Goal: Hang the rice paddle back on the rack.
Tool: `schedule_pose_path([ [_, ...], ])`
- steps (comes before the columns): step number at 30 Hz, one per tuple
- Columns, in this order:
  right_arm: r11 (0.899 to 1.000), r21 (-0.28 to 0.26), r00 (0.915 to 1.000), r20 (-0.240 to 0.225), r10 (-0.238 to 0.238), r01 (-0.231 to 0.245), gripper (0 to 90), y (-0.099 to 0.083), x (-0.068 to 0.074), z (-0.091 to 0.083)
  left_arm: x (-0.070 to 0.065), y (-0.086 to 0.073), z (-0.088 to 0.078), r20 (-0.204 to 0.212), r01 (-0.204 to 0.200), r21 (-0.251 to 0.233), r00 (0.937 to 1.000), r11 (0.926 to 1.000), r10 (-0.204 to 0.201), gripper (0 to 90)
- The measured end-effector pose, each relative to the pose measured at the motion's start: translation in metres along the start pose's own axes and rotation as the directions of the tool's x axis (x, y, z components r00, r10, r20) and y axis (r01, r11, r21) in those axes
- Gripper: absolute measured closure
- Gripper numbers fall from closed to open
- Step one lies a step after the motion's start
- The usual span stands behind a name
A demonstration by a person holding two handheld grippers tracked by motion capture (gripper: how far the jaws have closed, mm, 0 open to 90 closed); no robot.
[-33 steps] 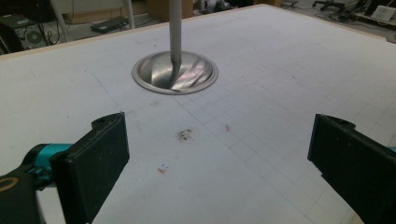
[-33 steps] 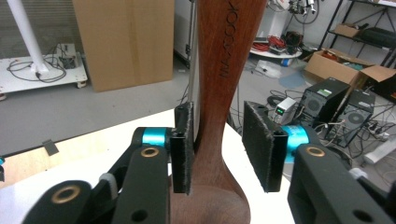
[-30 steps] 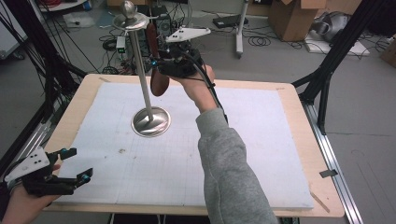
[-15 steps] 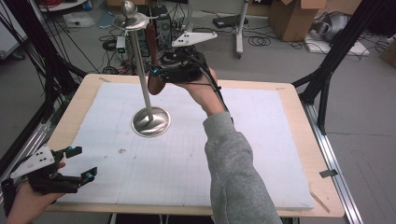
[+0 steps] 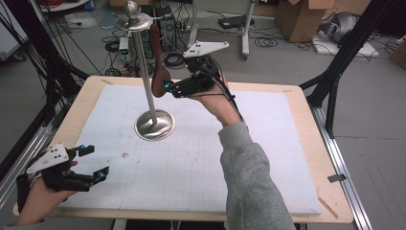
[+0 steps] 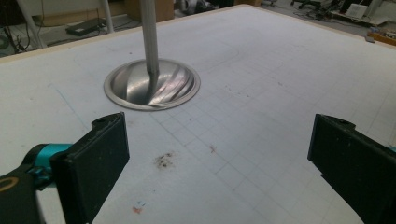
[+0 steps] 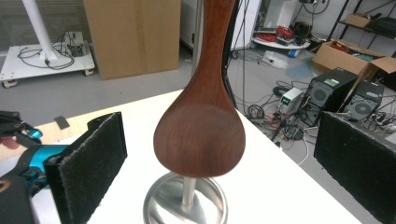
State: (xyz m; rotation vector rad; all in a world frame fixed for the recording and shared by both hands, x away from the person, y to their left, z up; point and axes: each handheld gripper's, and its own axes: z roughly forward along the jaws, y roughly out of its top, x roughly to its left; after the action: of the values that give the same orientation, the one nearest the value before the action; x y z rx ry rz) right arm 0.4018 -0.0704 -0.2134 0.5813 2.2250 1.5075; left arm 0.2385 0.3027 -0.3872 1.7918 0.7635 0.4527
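1. Brown wooden spoon (image 5: pixel 156 62) hangs from the top of a steel stand (image 5: pixel 143 67), bowl end down, its handle rising to the stand's cap.
2. In the right gripper view the spoon (image 7: pixel 201 126) hangs between the two black jaws, with clear gaps on both sides; neither pad touches it.
3. Right gripper (image 5: pixel 168 87) is held level beside the spoon's bowl, above the back part of the table. Its jaws have just been opening and now stand wide, the spoon loose between them.
4. Behind the spoon's bowl in the right gripper view, the stand's round base (image 7: pixel 186 200) and thin pole show.
5. The stand sits upright on a white gridded mat (image 5: pixel 191 163) that covers a wooden table (image 5: pixel 313 143); its dish-shaped base (image 5: pixel 154 125) rests left of the mat's middle.
6. Left gripper (image 5: pixel 94 163) hovers at the mat's near left corner, well apart from the stand. Its jaws are spread wide with nothing between them.
7. The left gripper view looks across the mat (image 6: pixel 261 93) at the stand's base (image 6: pixel 152 85), with a few small dark stains (image 6: pixel 163 160) on the mat in front of the jaws.
8. A grey sleeve (image 5: pixel 253 182) covers the right forearm.
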Motion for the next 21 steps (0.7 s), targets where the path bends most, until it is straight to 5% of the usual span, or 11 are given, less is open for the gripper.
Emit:
schedule_pose_path([
  [12,1.000,0.023,0.9995,0.032,0.001,-0.001,1.2,-0.020,-0.010,-0.020,-0.003,0.007,0.025,0.038,-0.013,0.011,0.9992,0.9999,0.012,5.9],
  [21,0.999,0.039,0.9997,0.021,-0.009,0.008,1.2,-0.030,-0.013,-0.029,-0.004,0.011,0.023,0.020,-0.025,-0.030,0.9995,0.9993,0.025,5.9],
])
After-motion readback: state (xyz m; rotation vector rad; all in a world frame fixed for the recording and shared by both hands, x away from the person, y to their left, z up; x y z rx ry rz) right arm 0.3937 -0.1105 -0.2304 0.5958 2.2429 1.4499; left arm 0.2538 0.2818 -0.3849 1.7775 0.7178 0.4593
